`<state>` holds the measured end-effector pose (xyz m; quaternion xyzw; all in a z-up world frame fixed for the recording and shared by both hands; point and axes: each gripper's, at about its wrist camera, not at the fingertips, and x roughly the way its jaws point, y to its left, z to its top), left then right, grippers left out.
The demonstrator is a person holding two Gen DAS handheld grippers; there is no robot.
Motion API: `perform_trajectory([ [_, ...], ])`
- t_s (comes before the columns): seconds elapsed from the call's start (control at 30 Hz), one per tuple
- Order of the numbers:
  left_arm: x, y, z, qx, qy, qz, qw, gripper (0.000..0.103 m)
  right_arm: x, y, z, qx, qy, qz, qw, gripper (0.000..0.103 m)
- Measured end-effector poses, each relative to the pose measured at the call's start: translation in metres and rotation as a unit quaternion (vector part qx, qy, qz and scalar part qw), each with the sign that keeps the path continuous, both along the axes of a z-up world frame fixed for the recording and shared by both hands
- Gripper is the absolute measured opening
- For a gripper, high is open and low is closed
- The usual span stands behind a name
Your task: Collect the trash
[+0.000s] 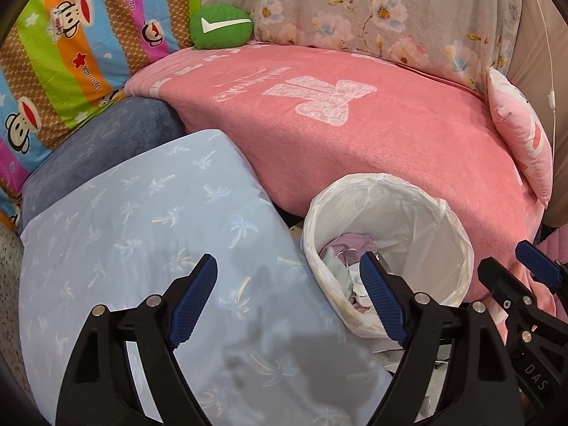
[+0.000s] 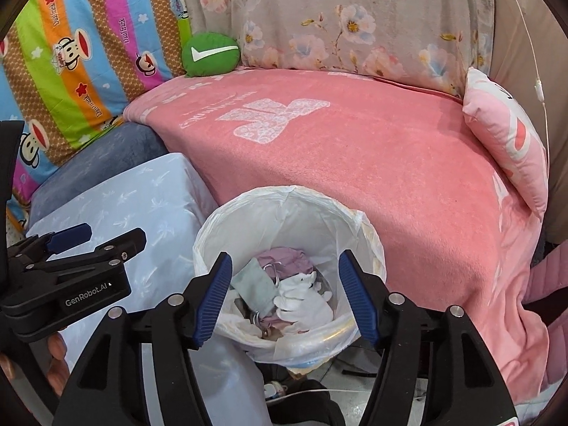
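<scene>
A trash bin lined with a white plastic bag [image 2: 294, 209] stands on the floor against the pink-covered bed; it also shows in the left wrist view [image 1: 426, 213]. Inside lie crumpled trash pieces: white tissue [image 2: 301, 301], a pale grey-green piece [image 2: 254, 284] and pinkish-purple material [image 2: 284, 257]. My right gripper [image 2: 285, 298] is open and empty, right above the bin's mouth. My left gripper [image 1: 289, 298] is open and empty over the light blue pillow [image 1: 142, 230], its right finger at the bin's edge. The left gripper also shows at the left in the right wrist view [image 2: 92, 238].
A pink blanket [image 2: 355, 156] covers the bed behind the bin. A green cushion [image 2: 209, 55], a colourful monkey-print quilt [image 2: 71, 53], a floral quilt [image 2: 355, 21] and a pink pillow [image 2: 504, 135] lie around it. A dark blue cushion [image 1: 106, 142] sits behind the blue pillow. Cables lie on the floor [image 2: 305, 390].
</scene>
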<state>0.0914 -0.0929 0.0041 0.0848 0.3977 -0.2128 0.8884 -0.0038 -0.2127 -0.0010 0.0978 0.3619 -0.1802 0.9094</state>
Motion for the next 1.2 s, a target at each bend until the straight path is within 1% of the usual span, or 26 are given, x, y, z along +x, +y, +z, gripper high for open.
perform_trajectory([
  [0.07, -0.003, 0.003, -0.001, 0.002, -0.001, 0.003, 1.0, 0.082, -0.002, 0.0, -0.003, 0.005, 0.005, 0.001, 1.0, 0.067],
  [0.13, -0.006, 0.004, 0.0, 0.004, -0.008, 0.007, 0.9999, 0.088, -0.004, 0.001, -0.006, 0.008, 0.009, 0.001, 1.0, 0.069],
  [0.3, -0.013, 0.005, -0.001, 0.015, -0.018, 0.008, 0.9997, 0.089, -0.006, 0.008, -0.01, 0.002, 0.02, 0.004, 1.0, 0.073],
  [0.37, -0.014, 0.006, -0.002, 0.016, -0.017, 0.01, 0.9997, 0.089, -0.006, 0.009, -0.011, -0.001, 0.025, 0.006, 1.0, 0.081],
  [0.4, -0.015, 0.007, -0.002, 0.017, -0.017, 0.011, 0.9997, 0.089, -0.006, 0.01, -0.011, -0.002, 0.025, 0.006, 1.0, 0.081],
  [0.47, -0.016, 0.007, -0.003, 0.02, -0.017, 0.012, 0.9996, 0.089, -0.007, 0.011, -0.013, -0.004, 0.026, 0.006, 1.0, 0.085],
  [0.8, -0.022, 0.009, -0.009, 0.027, -0.012, 0.021, 0.9993, 0.09, -0.012, 0.01, -0.019, 0.001, 0.032, -0.002, 0.999, 0.086],
  [0.9, -0.023, 0.009, -0.011, 0.031, -0.01, 0.025, 0.9992, 0.092, -0.014, 0.011, -0.021, 0.003, 0.034, 0.0, 0.999, 0.089],
  [0.93, -0.023, 0.009, -0.012, 0.031, -0.009, 0.026, 0.9991, 0.092, -0.014, 0.011, -0.022, 0.004, 0.035, 0.001, 0.999, 0.098],
  [0.97, -0.024, 0.01, -0.012, 0.03, -0.008, 0.028, 0.9991, 0.092, -0.015, 0.012, -0.022, 0.003, 0.034, 0.002, 0.999, 0.097],
  [1.2, -0.027, 0.012, -0.014, 0.032, -0.012, 0.038, 0.9987, 0.095, -0.02, 0.013, -0.02, -0.015, 0.03, -0.01, 0.999, 0.097],
])
